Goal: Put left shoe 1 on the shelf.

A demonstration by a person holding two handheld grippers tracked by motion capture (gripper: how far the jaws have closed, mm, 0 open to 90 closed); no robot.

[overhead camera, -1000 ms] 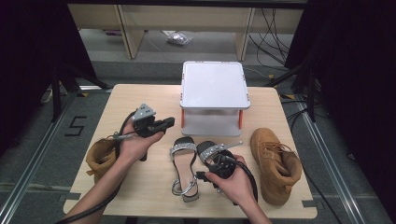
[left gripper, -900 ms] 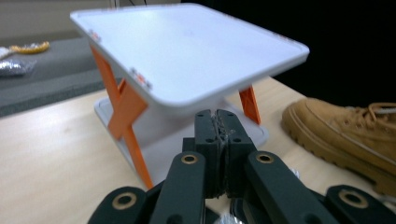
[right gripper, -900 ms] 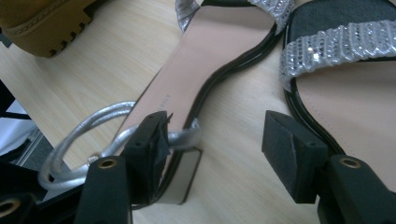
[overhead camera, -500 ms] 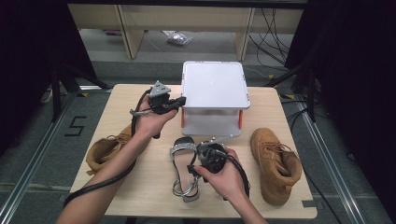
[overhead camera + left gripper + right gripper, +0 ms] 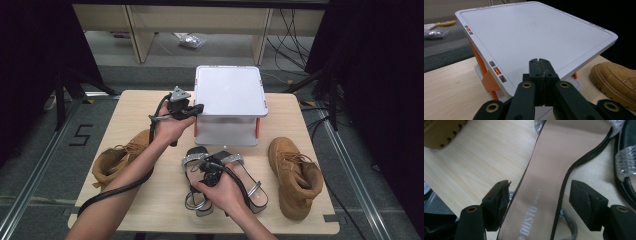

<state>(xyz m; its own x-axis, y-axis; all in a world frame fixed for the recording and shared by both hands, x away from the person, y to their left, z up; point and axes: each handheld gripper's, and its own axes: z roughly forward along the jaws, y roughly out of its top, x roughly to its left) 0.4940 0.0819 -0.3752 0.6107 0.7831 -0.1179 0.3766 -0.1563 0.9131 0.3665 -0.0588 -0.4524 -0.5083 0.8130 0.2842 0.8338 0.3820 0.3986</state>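
I am holding my right gripper (image 5: 539, 205) wide open over the left sandal (image 5: 549, 182), one jaw at each side of its insole near the printed heel, neither one touching it that I can tell. In the high view that sandal (image 5: 197, 197) is lying at the near middle of the table (image 5: 125, 107), with its mate (image 5: 247, 182) just to its right, and my right gripper (image 5: 209, 172) is hovering above the pair.

I am holding my left gripper (image 5: 197, 109) up at the left edge of the white rack (image 5: 229, 92), at the far middle of the table. Its jaws are pressed together on nothing, pointing over the rack's flat top (image 5: 534, 35).

One tan boot (image 5: 295, 175) is lying at the right of the table, well apart from the sandals. The other boot (image 5: 117, 160) is lying at the left, partly under my left forearm.
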